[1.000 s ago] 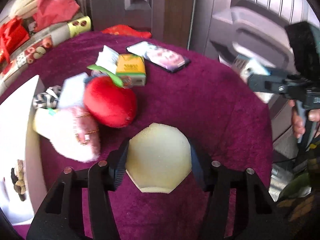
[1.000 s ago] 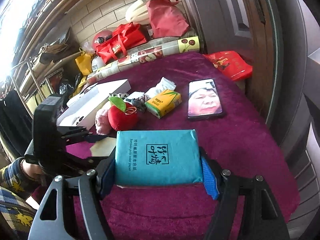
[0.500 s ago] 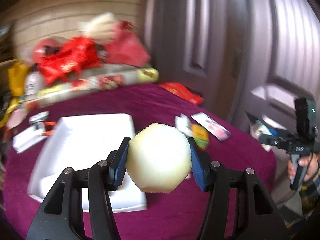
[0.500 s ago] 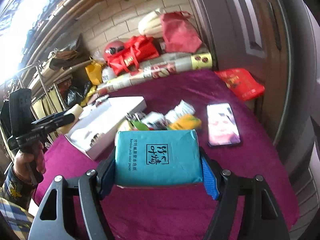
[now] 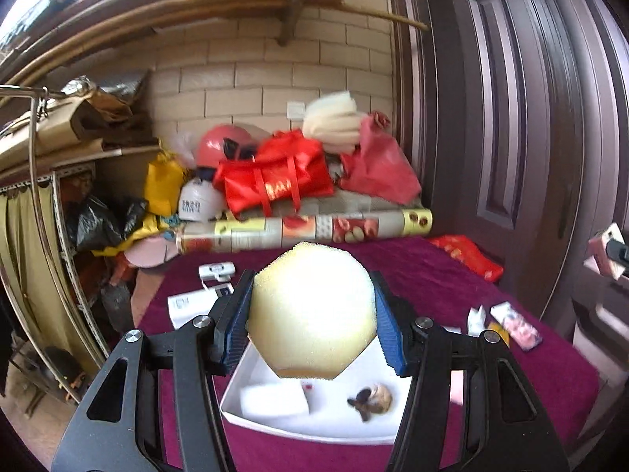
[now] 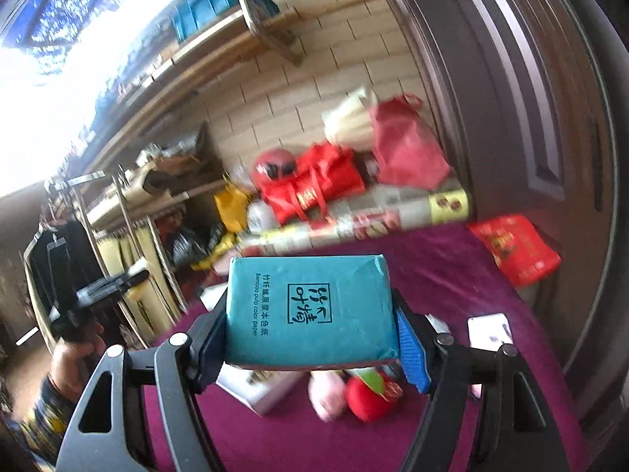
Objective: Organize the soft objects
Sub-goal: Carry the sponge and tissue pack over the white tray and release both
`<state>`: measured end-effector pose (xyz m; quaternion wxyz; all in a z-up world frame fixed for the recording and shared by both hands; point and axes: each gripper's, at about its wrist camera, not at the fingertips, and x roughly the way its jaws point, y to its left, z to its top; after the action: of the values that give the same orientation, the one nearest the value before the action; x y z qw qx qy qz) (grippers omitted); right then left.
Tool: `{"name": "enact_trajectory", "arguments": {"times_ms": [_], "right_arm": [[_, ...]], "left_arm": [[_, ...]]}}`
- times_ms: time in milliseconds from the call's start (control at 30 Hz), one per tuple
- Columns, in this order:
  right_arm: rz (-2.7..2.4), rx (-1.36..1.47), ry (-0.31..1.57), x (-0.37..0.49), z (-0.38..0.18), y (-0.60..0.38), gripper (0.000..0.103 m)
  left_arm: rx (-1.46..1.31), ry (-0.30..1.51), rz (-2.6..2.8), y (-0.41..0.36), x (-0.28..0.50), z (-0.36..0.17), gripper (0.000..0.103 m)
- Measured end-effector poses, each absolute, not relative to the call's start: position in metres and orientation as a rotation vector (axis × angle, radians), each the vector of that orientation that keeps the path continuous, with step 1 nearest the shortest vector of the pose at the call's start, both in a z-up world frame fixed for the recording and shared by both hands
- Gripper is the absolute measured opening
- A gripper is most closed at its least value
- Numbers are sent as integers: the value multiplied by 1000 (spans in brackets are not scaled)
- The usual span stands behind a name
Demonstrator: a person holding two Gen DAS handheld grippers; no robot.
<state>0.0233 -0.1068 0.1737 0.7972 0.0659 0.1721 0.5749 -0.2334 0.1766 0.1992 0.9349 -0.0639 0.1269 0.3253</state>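
Pale yellow foam, a many-sided sponge (image 5: pixel 312 310), is clamped between the blue pads (image 5: pixel 389 334) of the left gripper (image 5: pixel 312 324) and is held in the air above the white tray (image 5: pixel 275 424). Inside that tray a white block (image 5: pixel 273 401) is seen at the near left, with a small brown-and-cream item (image 5: pixel 373 398) toward the right; what that item is cannot be told. The tray is carried by the purple table (image 5: pixel 440 275), near its front edge. A teal tissue pack (image 6: pixel 310 314) is squeezed flat between the fingers of the right gripper (image 6: pixel 310 338), raised over the same table. Below the pack, a red plush apple (image 6: pixel 367 399) and a pink soft toy (image 6: pixel 326 395) are seen lying just beside each other, next to a white box (image 6: pixel 259 391). A phone (image 6: pixel 489 328) is lying toward the table's right edge.
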Motion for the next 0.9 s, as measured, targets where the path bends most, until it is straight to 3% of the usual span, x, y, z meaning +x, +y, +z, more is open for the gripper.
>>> {"name": "enact_trajectory", "arguments": {"times_ms": [367, 633, 900], "right_arm": [[1347, 230, 350, 8, 212, -33, 73], [1364, 177, 445, 3, 188, 12, 73], [1340, 136, 651, 15, 126, 68, 73]], "left_arm": [[-151, 256, 719, 189, -218, 210, 56], [-181, 319, 751, 209, -198, 189, 56], [-268, 409, 746, 235, -172, 142, 56]]}}
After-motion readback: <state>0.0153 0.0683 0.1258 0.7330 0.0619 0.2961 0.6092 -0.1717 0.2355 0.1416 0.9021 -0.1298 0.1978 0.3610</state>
